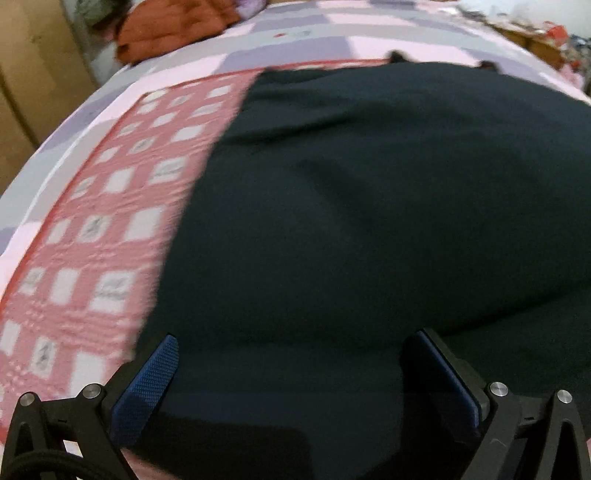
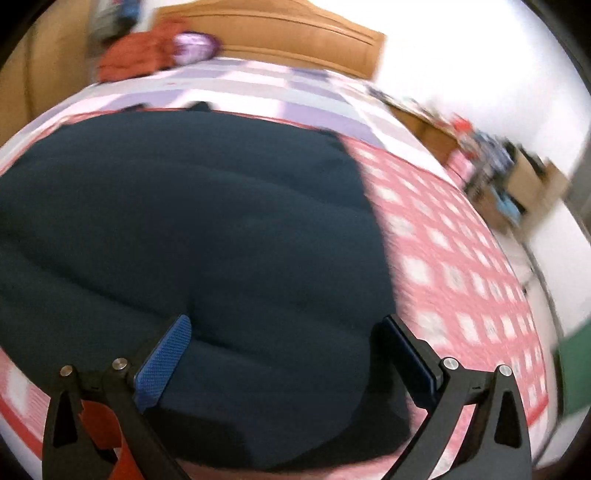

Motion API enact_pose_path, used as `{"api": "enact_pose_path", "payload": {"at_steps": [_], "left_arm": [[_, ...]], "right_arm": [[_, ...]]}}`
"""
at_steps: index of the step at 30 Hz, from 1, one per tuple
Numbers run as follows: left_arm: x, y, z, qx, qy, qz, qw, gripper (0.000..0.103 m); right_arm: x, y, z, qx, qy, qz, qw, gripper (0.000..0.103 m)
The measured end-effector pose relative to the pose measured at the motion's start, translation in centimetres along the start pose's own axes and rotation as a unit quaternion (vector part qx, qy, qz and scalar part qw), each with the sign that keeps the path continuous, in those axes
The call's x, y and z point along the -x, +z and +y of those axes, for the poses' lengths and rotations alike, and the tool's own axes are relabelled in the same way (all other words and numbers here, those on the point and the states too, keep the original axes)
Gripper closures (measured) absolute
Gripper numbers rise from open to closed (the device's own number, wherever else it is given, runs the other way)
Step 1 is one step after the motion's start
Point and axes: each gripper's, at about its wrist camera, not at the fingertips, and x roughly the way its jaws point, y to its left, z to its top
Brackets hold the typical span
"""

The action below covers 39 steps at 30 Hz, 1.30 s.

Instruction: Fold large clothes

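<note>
A large dark navy garment (image 1: 369,206) lies spread flat on a pink checked blanket (image 1: 92,229) on the bed. It fills most of the right wrist view (image 2: 192,229) too. My left gripper (image 1: 291,354) is open, its blue pads wide apart just above the garment's near edge by its left side. My right gripper (image 2: 284,332) is open too, hovering over the near edge by the garment's right side. Neither holds cloth. Both views are motion blurred.
The pink blanket (image 2: 443,266) lies over a lilac and grey checked sheet (image 1: 295,40). An orange-red garment (image 1: 173,26) is heaped at the bed's head, by a wooden headboard (image 2: 280,33). Cluttered boxes (image 2: 509,177) stand to the bed's right.
</note>
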Motion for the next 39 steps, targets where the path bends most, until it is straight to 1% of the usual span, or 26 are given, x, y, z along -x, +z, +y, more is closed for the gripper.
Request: {"api": "enact_pose_path", "payload": {"at_steps": [2, 4, 5, 9, 12, 14, 18, 20, 22, 25, 27, 30, 32, 34, 36, 37, 39], "left_arm": [[-0.4, -0.3, 1.2, 0.002, 0.027, 0.007, 0.9996, 0.0], [-0.7, -0.6, 2.5, 0.029, 0.029, 0.023, 0.9989, 0.0], [-0.7, -0.6, 2.7, 0.037, 0.032, 0.028, 0.9984, 0.0], [-0.1, -1.0, 2.3, 0.037, 0.058, 0.039, 0.9969, 0.0], [0.6, -1.2, 2.3, 0.054, 0.066, 0.064, 0.9943, 0.0], [1.8, -1.3, 2.5, 0.063, 0.066, 0.073, 0.9931, 0.0], [6.2, -1.6, 1.8, 0.067, 0.051, 0.068, 0.9941, 0.0], [8.9, -1.8, 1.0, 0.07, 0.035, 0.071, 0.9944, 0.0], [11.1, -1.8, 0.2, 0.068, 0.019, 0.075, 0.9946, 0.0], [15.2, -2.1, -1.5, 0.052, 0.001, 0.074, 0.9959, 0.0], [18.5, -2.1, -2.6, 0.033, -0.006, 0.065, 0.9973, 0.0], [23.1, -1.8, -3.0, 0.028, -0.007, 0.041, 0.9987, 0.0], [26.4, -1.7, -3.0, 0.028, -0.018, 0.028, 0.9991, 0.0], [29.2, -1.5, -2.7, 0.033, -0.025, 0.029, 0.9987, 0.0], [32.0, -1.3, -2.2, 0.044, -0.033, 0.033, 0.998, 0.0], [32.9, -1.2, -2.1, 0.046, -0.04, 0.034, 0.9976, 0.0], [34.8, -0.9, -1.9, 0.048, -0.046, 0.046, 0.9967, 0.0]], "right_arm": [[-0.2, -0.9, -2.7, -0.015, -0.035, 0.016, 0.999, 0.0], [-0.2, -2.0, -5.3, -0.046, -0.051, 0.035, 0.997, 0.0], [-0.2, -2.4, -6.1, -0.053, -0.056, 0.043, 0.996, 0.0], [0.1, -3.6, -7.2, -0.046, -0.063, 0.057, 0.995, 0.0], [0.0, -4.0, -8.1, -0.052, -0.068, 0.07, 0.994, 0.0], [0.3, -4.2, -8.6, -0.058, -0.072, 0.082, 0.992, 0.0], [2.6, -4.6, -8.5, -0.041, -0.072, 0.1, 0.991, 0.0], [5.0, -4.8, -7.9, -0.028, -0.057, 0.104, 0.993, 0.0], [7.8, -4.7, -7.1, -0.024, -0.042, 0.098, 0.994, 0.0], [12.6, -4.4, -5.1, -0.022, -0.024, 0.088, 0.996, 0.0], [16.3, -4.0, -3.4, -0.021, -0.024, 0.081, 0.996, 0.0], [21.6, -3.3, -0.6, -0.025, -0.034, 0.073, 0.996, 0.0], [25.1, -2.8, 1.1, -0.025, -0.005, 0.063, 0.998, 0.0], [28.6, -2.3, 2.6, -0.032, 0.021, 0.059, 0.998, 0.0], [31.1, -1.7, 3.6, -0.041, 0.048, 0.068, 0.996, 0.0], [32.8, -1.4, 4.2, -0.048, 0.068, 0.076, 0.994, 0.0], [35.3, -0.9, 5.2, -0.054, 0.087, 0.081, 0.991, 0.0]]}}
